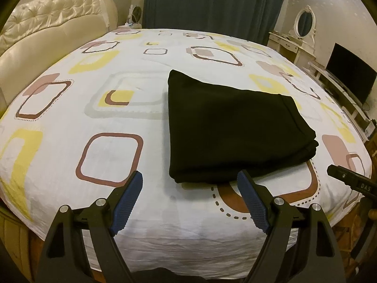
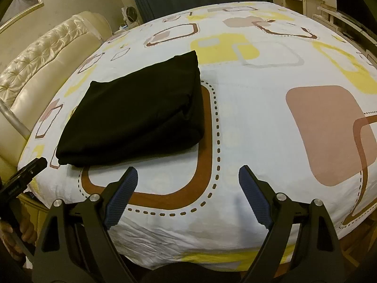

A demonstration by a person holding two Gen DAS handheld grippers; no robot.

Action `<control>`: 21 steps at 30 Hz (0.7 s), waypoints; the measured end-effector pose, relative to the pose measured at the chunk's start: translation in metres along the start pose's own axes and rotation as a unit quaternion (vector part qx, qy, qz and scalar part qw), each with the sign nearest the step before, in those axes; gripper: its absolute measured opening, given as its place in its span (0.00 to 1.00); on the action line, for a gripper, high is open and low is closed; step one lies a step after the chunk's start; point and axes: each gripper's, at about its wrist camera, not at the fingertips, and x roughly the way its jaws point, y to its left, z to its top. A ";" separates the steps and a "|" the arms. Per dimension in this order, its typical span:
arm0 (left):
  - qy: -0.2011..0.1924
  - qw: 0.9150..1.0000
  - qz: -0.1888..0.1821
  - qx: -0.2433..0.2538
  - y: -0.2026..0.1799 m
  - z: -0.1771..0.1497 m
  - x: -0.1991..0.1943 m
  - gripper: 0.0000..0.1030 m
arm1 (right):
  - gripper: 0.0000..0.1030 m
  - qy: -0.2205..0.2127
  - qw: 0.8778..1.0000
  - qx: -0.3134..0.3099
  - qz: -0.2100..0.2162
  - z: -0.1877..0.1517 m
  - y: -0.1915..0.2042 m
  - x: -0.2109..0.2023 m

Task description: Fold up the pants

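The black pants [image 1: 231, 127] lie folded into a compact stack of layers on the patterned bed sheet [image 1: 70, 108]. They also show in the right wrist view [image 2: 139, 115], left of centre. My left gripper [image 1: 189, 181] is open and empty, hovering above the sheet just short of the stack's near edge. My right gripper [image 2: 188, 176] is open and empty, above the sheet to the right of the stack's near corner. The right gripper's tip [image 1: 346, 176] shows at the right edge of the left wrist view, and the left gripper's tip [image 2: 30, 169] at the left edge of the right wrist view.
A cream tufted headboard [image 1: 47, 28] stands at the left. A dark curtain [image 1: 212, 4] hangs behind the bed. A white dresser with an oval mirror [image 1: 304, 23] and a dark screen [image 1: 351, 73] stand to the right. The bed's near edge [image 1: 188, 254] lies just below the grippers.
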 end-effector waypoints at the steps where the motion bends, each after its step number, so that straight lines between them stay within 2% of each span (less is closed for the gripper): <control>1: -0.002 1.000 0.001 0.001 0.000 0.000 -0.001 0.79 | 0.85 0.001 1.000 -0.001 0.000 0.000 0.000 0.001; 21: 0.010 1.000 0.005 -0.014 0.004 -0.001 0.006 0.79 | 0.85 0.009 1.000 -0.007 -0.002 -0.003 -0.002 0.008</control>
